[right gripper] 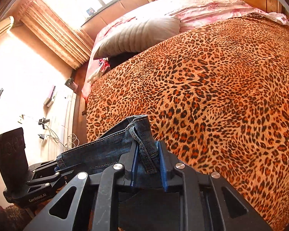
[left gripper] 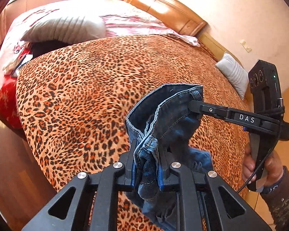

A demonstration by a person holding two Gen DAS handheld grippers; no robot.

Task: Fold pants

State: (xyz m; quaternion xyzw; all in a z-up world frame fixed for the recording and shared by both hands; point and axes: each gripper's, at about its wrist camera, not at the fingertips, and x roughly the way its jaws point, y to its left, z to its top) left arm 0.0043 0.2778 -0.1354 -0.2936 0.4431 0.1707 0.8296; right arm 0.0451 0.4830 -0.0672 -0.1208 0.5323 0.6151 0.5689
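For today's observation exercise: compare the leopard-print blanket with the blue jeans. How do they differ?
The leopard-print blanket lies spread across the bed; the blue jeans hang bunched above it. The blanket is orange with dark spots; the jeans are plain blue denim. Nothing grips the blanket; the left gripper and right gripper clamp the jeans. Both are fabric.

Black grippers [left gripper: 146, 165], blue-edged pads, silver screws

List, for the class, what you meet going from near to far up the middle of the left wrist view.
Left tool → jeans → leopard-print blanket → grey pillow → wooden headboard.
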